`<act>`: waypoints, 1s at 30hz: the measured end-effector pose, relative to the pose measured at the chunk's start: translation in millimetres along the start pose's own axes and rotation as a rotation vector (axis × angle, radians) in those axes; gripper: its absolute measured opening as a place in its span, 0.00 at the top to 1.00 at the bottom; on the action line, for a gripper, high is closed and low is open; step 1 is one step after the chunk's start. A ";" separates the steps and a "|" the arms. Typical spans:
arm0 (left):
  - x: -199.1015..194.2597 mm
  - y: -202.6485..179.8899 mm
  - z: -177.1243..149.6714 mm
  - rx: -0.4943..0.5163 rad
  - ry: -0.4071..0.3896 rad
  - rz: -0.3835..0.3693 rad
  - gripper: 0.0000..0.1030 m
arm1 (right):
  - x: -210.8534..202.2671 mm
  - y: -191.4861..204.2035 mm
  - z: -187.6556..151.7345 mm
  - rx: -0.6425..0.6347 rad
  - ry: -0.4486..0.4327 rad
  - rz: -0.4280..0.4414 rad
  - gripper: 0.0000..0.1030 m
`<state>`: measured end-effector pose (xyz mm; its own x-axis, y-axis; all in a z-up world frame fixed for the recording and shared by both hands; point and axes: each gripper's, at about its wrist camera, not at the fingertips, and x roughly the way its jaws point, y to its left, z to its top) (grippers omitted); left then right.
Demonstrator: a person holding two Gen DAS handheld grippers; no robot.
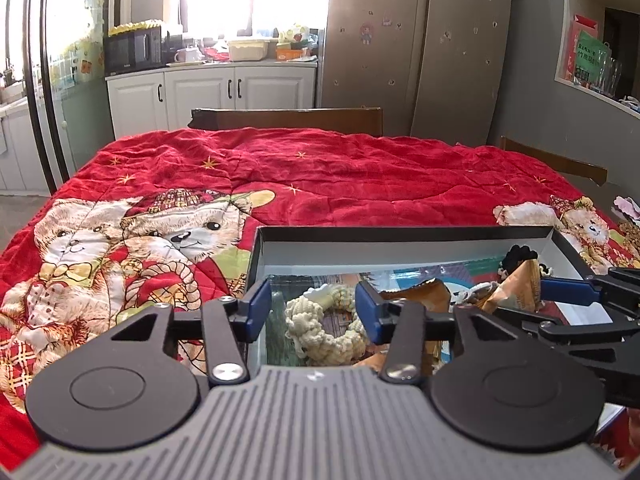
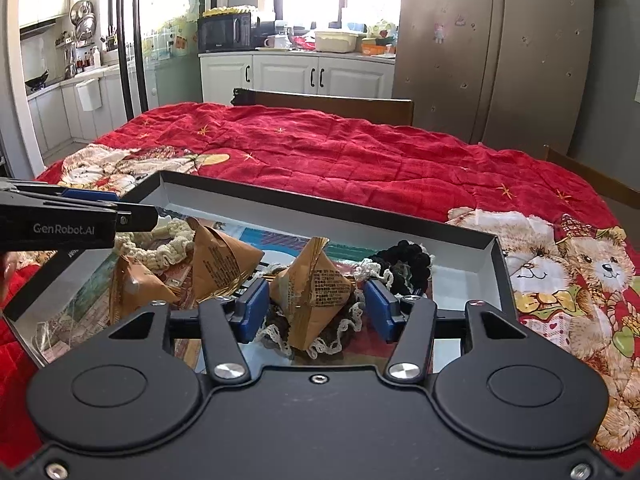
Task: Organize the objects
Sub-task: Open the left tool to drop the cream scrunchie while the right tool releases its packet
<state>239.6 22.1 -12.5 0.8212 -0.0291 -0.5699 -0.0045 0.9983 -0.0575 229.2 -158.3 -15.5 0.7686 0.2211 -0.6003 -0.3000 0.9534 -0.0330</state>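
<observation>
A shallow black box [image 1: 400, 234] [image 2: 320, 206] with a white inside lies on the red bear quilt. It holds a cream knitted scrunchie [image 1: 320, 328] [image 2: 160, 246], several brown pyramid packets [image 2: 316, 292] [image 1: 516, 288], a black scrunchie [image 2: 404, 260] and a lace-edged dark scrunchie [image 2: 344, 330]. My left gripper [image 1: 314, 308] is open above the cream scrunchie, not touching it. My right gripper [image 2: 316, 308] is open around a brown packet that rests on the lace scrunchie. The right gripper shows at the right of the left wrist view [image 1: 576, 292].
The red quilt [image 1: 320, 172] covers the whole table. Wooden chair backs [image 1: 288, 118] stand at the far edge and right side. White cabinets, a microwave [image 1: 134, 50] and a fridge [image 1: 416, 48] lie beyond.
</observation>
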 end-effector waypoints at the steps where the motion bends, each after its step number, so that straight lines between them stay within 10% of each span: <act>1: -1.5 -0.4 0.2 0.002 -0.004 0.001 0.37 | -2.7 0.0 0.1 0.001 -0.006 0.000 0.50; 30: -77.4 -18.9 -2.3 0.089 -0.122 -0.036 0.18 | -119.0 -16.8 -2.2 0.024 -0.139 -0.017 0.46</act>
<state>174.8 5.4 30.8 0.8832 -0.0645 -0.4645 0.0725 0.9974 -0.0006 141.5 -201.1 54.7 0.8448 0.2292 -0.4835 -0.2736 0.9616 -0.0223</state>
